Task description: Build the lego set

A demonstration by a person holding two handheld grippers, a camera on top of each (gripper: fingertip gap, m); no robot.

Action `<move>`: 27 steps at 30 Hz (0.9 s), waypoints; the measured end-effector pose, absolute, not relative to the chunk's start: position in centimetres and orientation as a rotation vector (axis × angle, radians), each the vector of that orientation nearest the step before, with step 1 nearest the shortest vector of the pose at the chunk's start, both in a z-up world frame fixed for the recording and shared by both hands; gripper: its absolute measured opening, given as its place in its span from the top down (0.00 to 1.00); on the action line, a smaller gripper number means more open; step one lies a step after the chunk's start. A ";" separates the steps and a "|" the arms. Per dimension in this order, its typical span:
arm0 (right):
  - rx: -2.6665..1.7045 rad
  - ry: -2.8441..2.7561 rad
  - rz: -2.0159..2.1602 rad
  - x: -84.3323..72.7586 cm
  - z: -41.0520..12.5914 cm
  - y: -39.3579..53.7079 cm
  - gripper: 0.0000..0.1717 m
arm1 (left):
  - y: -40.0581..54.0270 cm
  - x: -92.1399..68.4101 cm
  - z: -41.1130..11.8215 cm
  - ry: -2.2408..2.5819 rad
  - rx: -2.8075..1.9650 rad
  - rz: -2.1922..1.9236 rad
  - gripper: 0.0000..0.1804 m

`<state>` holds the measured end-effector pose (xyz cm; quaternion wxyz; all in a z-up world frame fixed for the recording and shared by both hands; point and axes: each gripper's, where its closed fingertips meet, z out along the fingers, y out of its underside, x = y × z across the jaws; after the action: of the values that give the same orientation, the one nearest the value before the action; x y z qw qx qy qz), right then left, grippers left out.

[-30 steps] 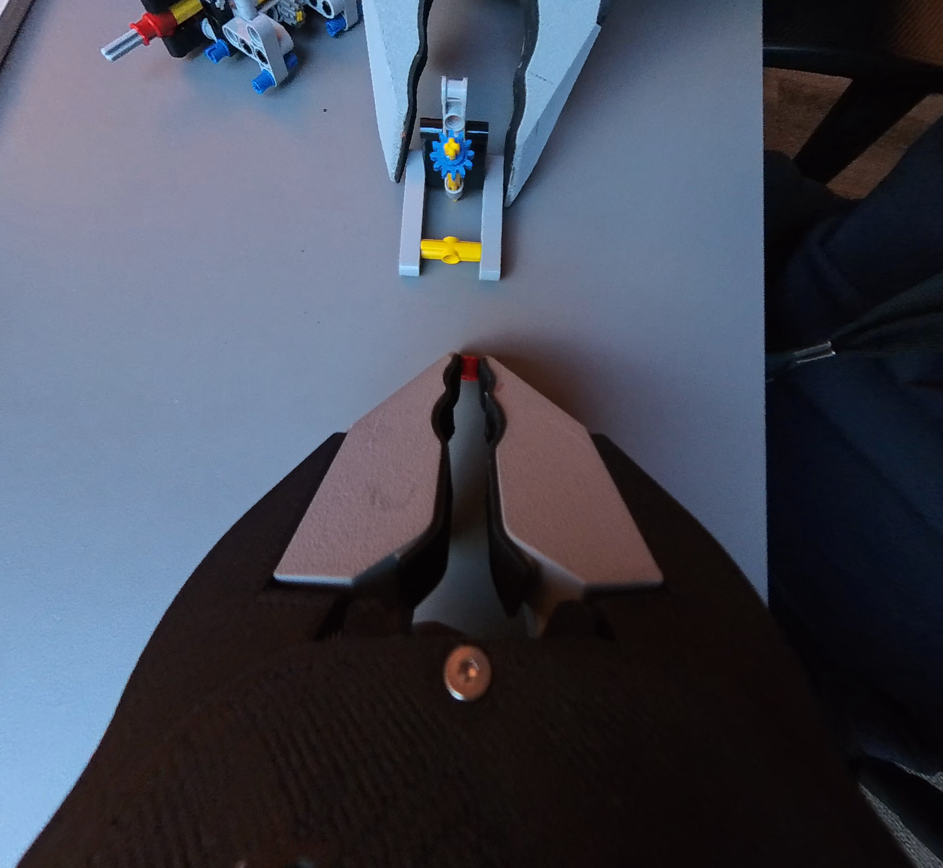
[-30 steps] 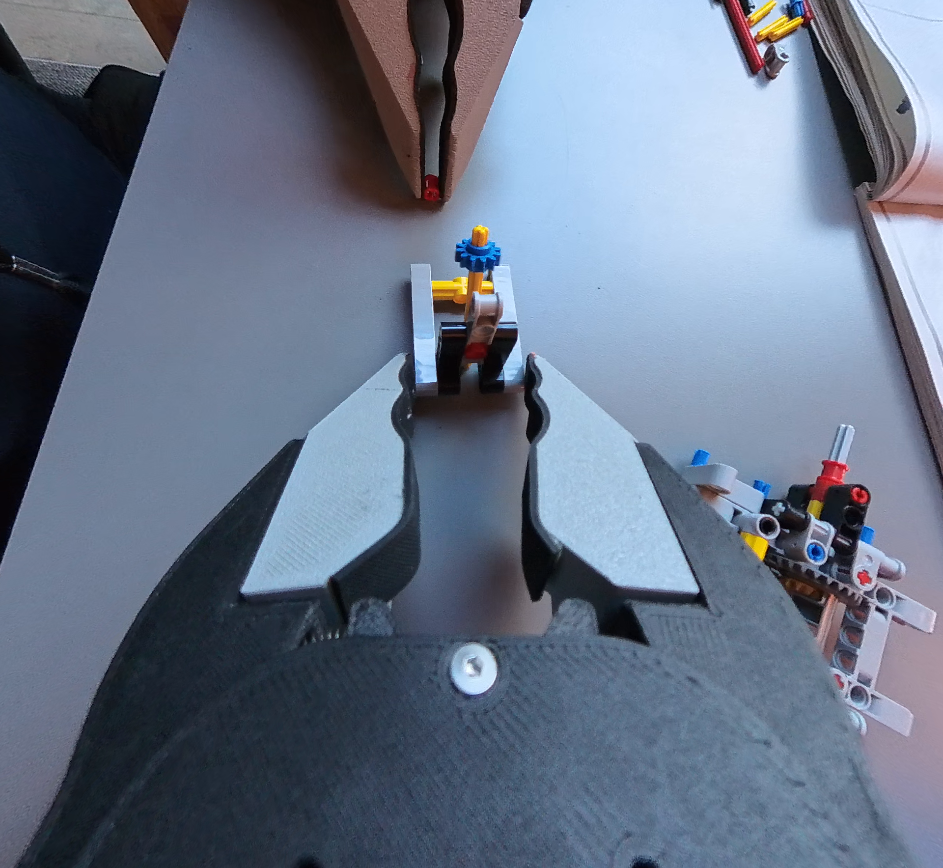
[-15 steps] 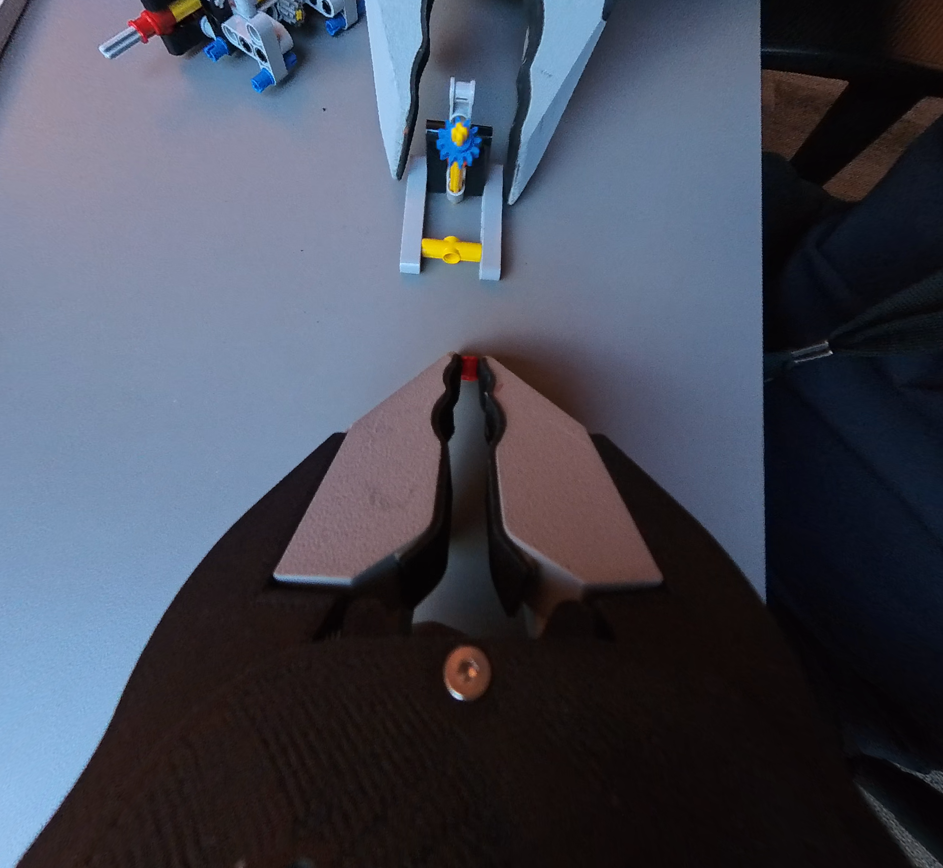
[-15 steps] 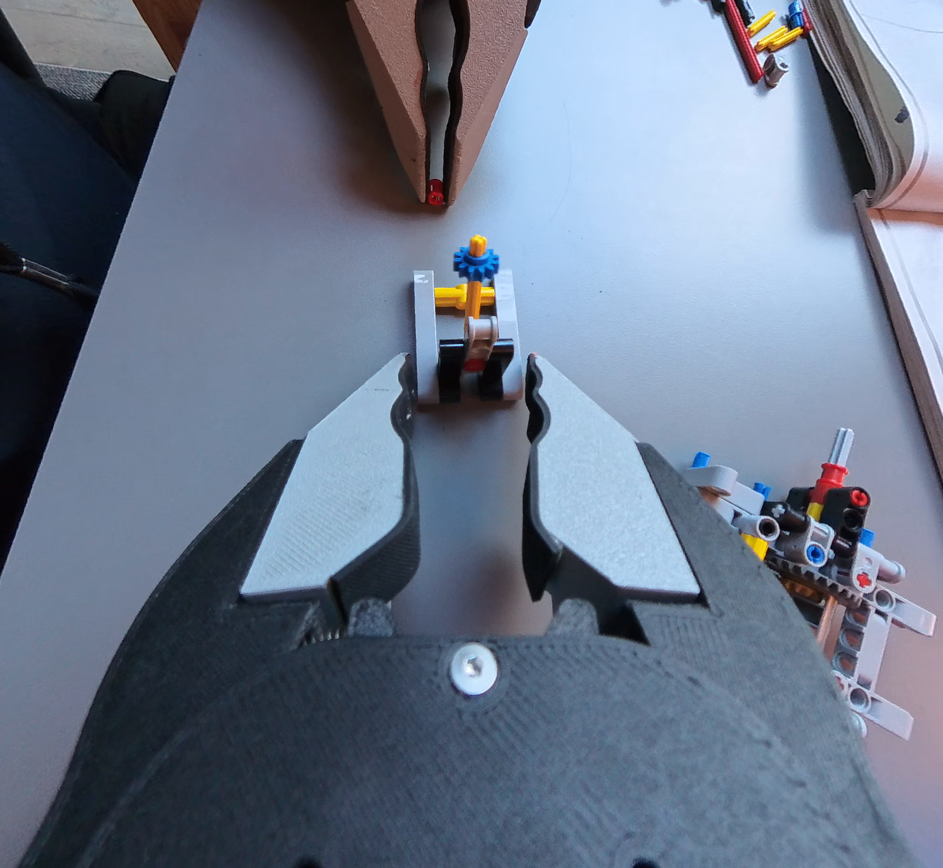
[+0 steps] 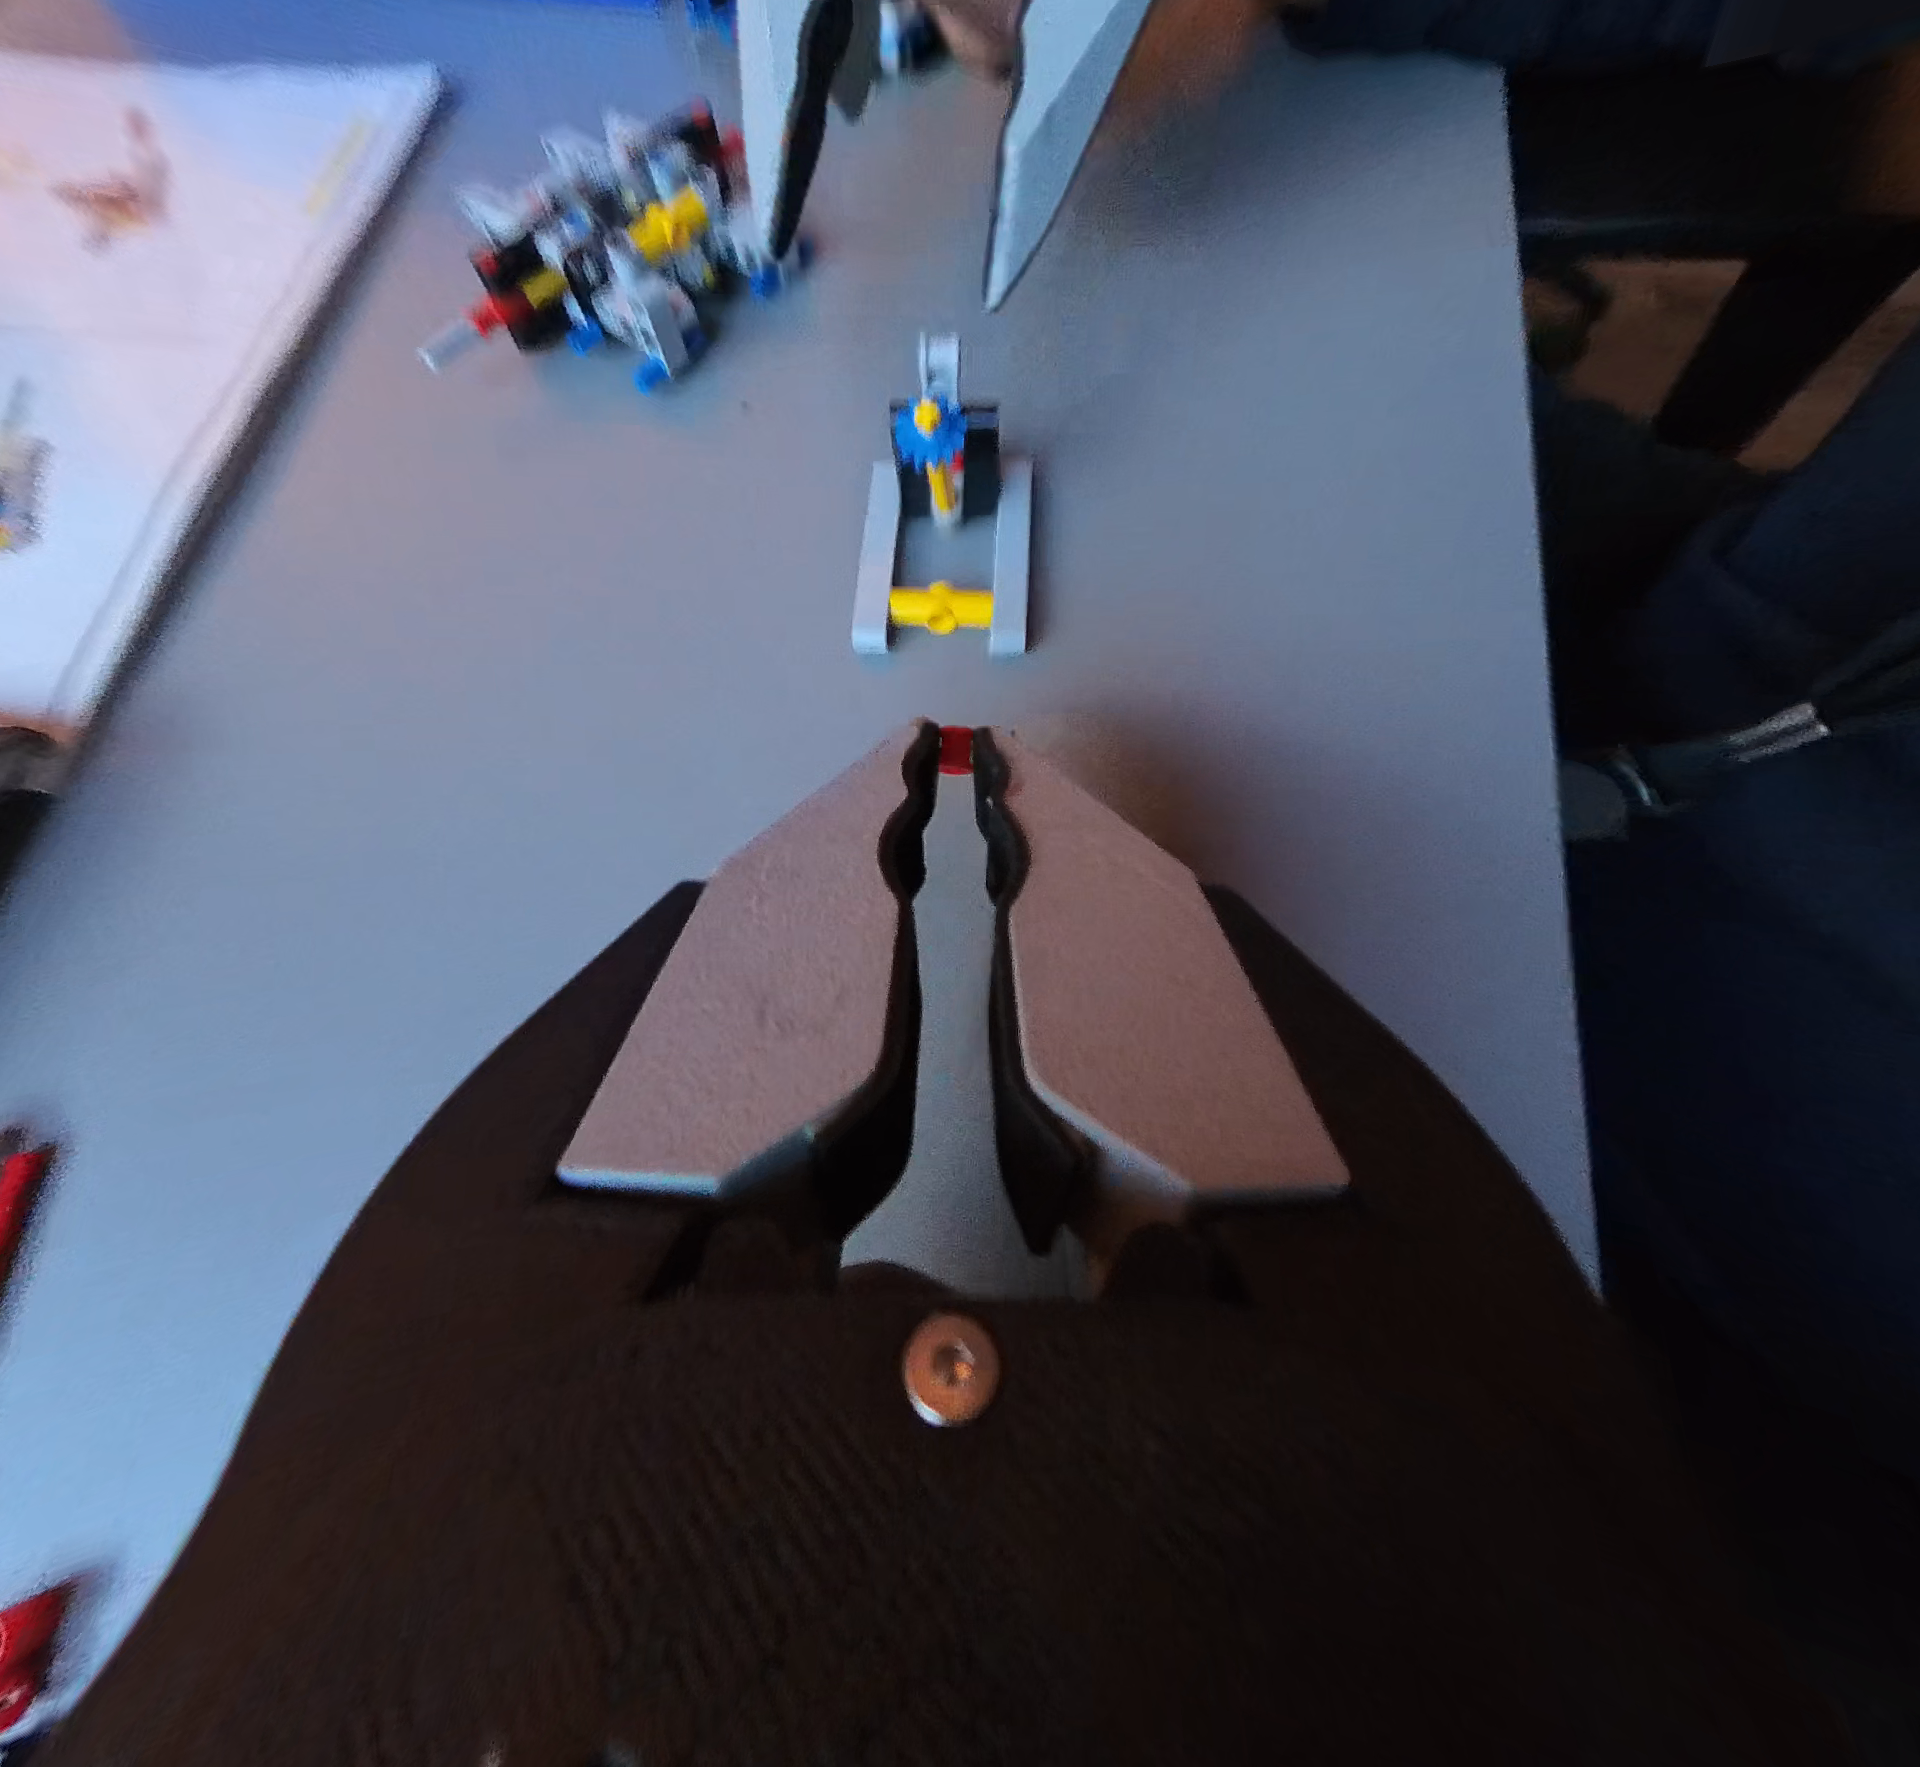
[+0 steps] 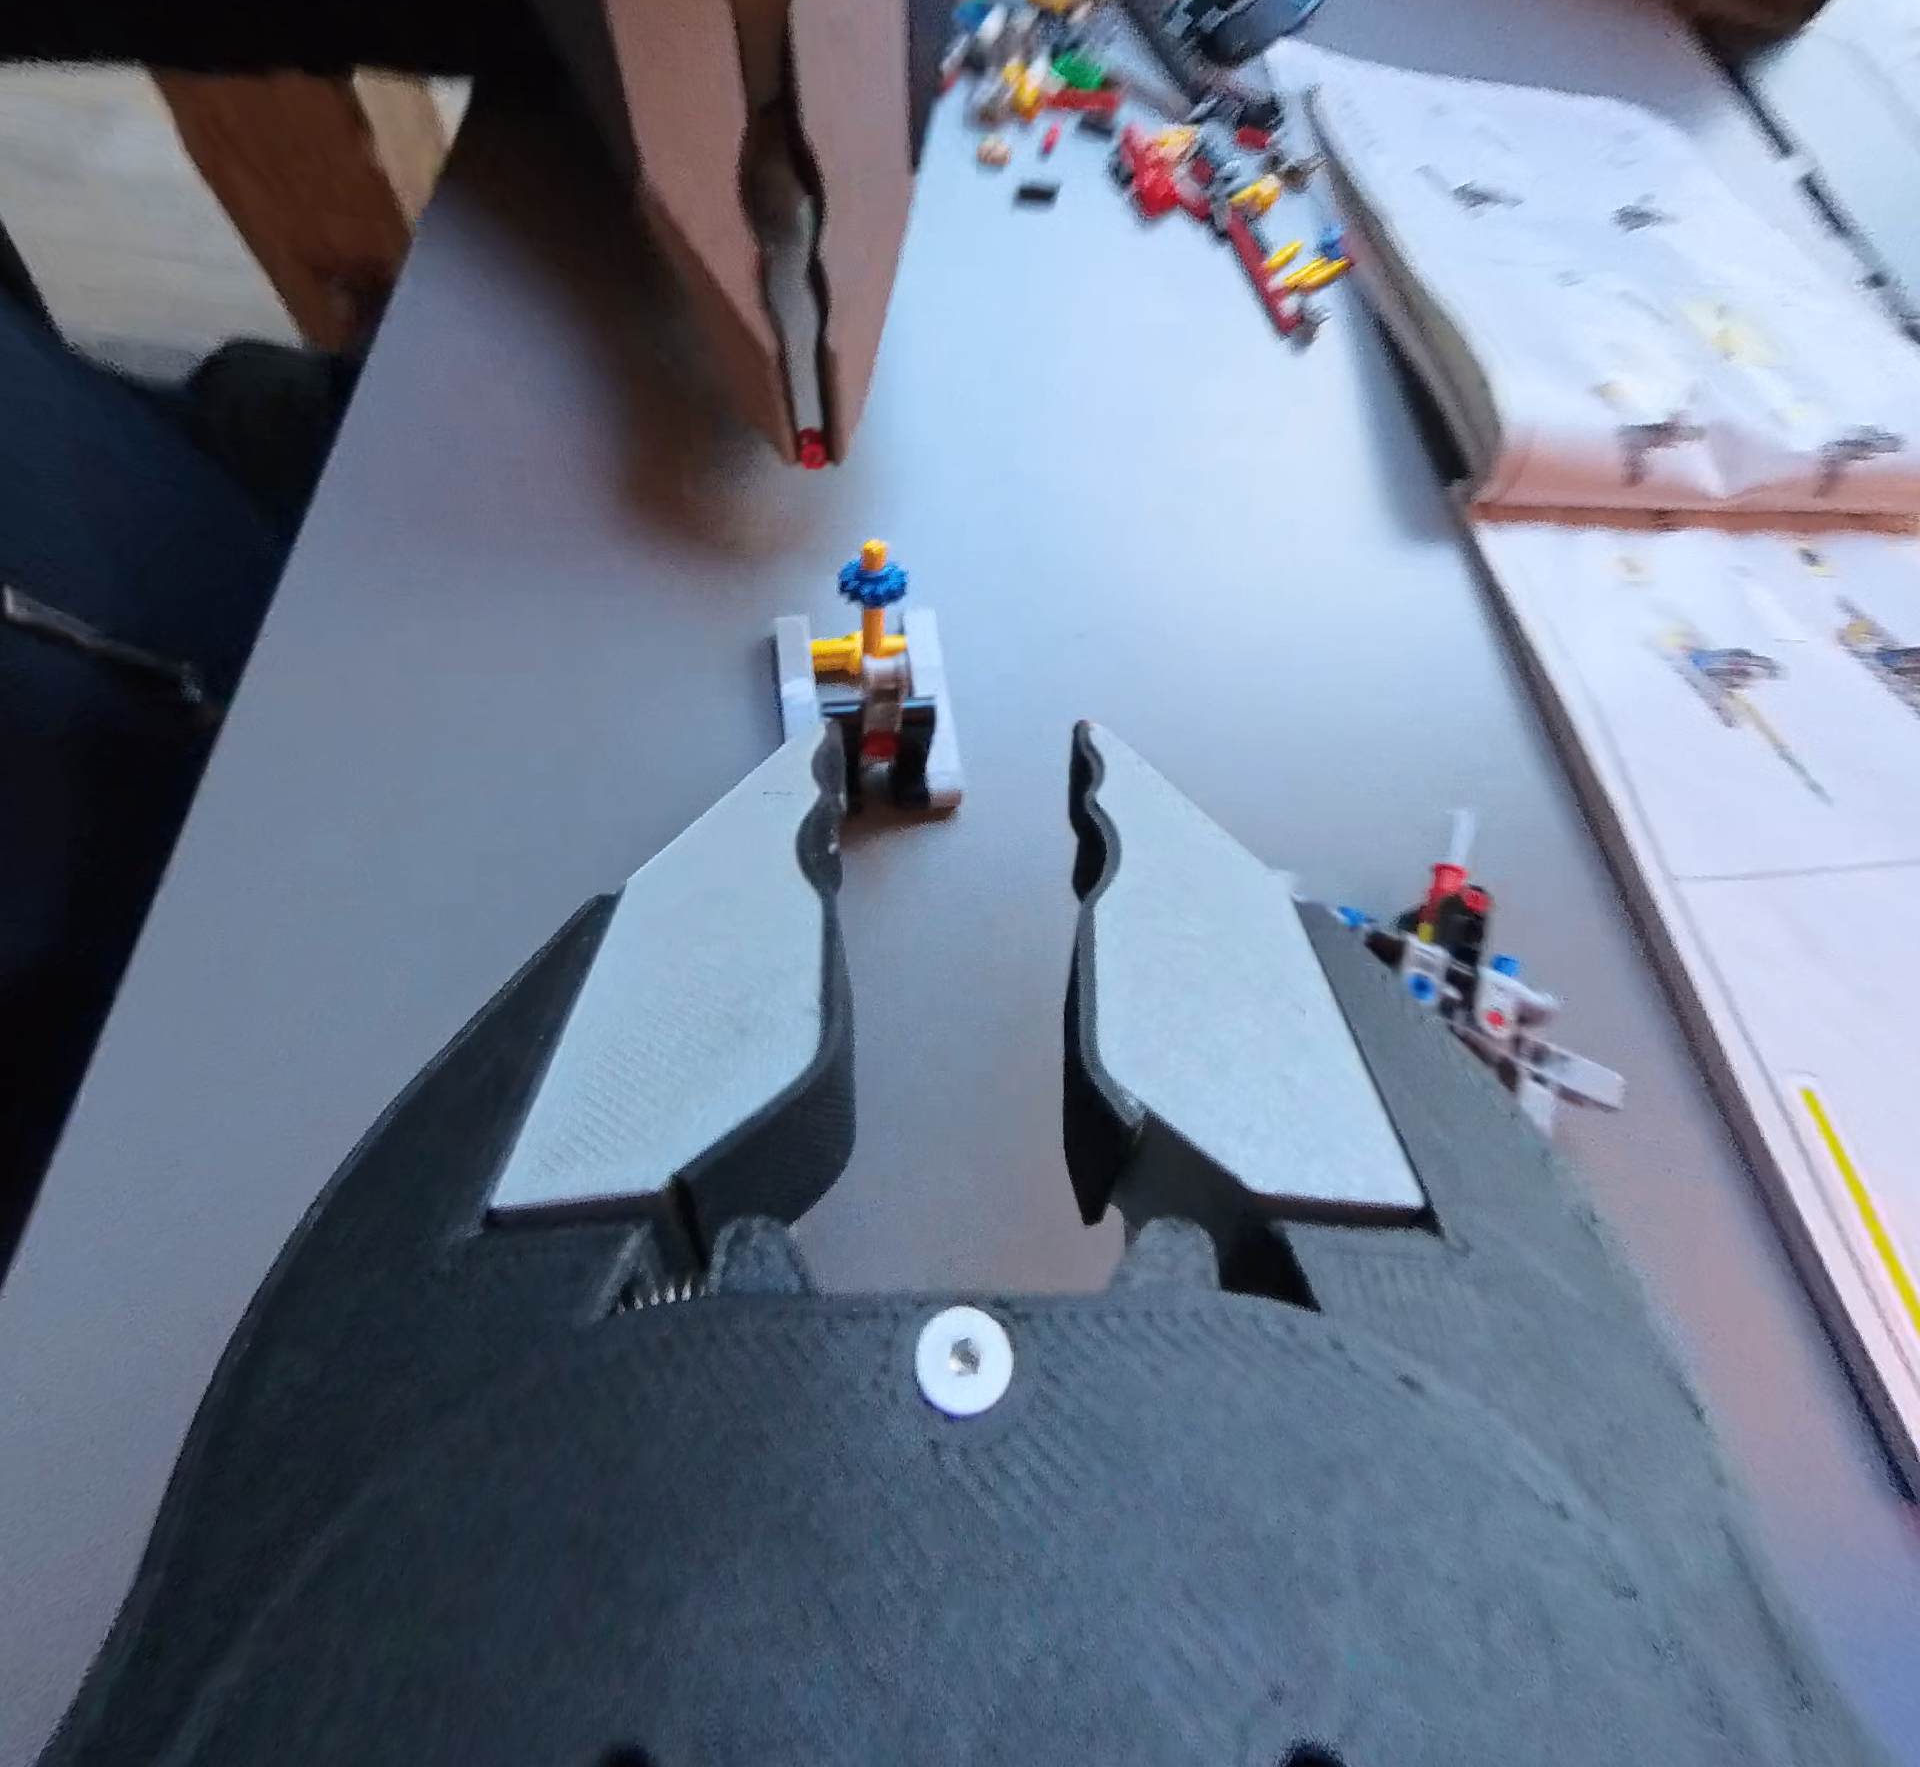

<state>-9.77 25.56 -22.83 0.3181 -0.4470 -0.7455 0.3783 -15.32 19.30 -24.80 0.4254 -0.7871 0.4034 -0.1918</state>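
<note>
1. Left gripper [image 5: 954,749] pinched a small red piece [image 5: 954,747]; right gripper [image 6: 951,772] stood wide, bare, near the small grey-framed assembly [image 6: 868,715].
2. Grey table [image 5: 416,678] bore everything.
3. Only the right view showed scattered loose parts [image 6: 1153,107] far off.

Smooth matt grey table [image 5: 520,782]

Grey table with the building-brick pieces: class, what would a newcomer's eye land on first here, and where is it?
Mid-table stands a small brick assembly: grey side beams, yellow crosspiece, blue gear on top. The left gripper pinches a tiny red piece just short of it. The right gripper hangs open opposite, with loose coloured pieces scattered beyond.
</note>
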 end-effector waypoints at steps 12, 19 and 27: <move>-1.417 -1.622 1.491 -9.2 -15.5 15.8 0.90 | 15.6 -9.6 -13.6 0.945 -1.361 -0.315 0.98; -1.379 -1.580 1.542 -8.3 -11.8 13.6 0.93 | 13.6 -7.3 -11.3 0.978 -1.248 -0.304 0.98; -1.466 -1.548 1.662 -7.7 -11.8 13.6 0.94 | 14.2 -6.7 -11.5 1.058 -1.278 -0.165 0.98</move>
<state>-7.67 13.64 -11.83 0.2175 -0.5293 -0.5589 0.6002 -6.73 14.23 -11.46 0.6721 -0.5676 0.4699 -0.0733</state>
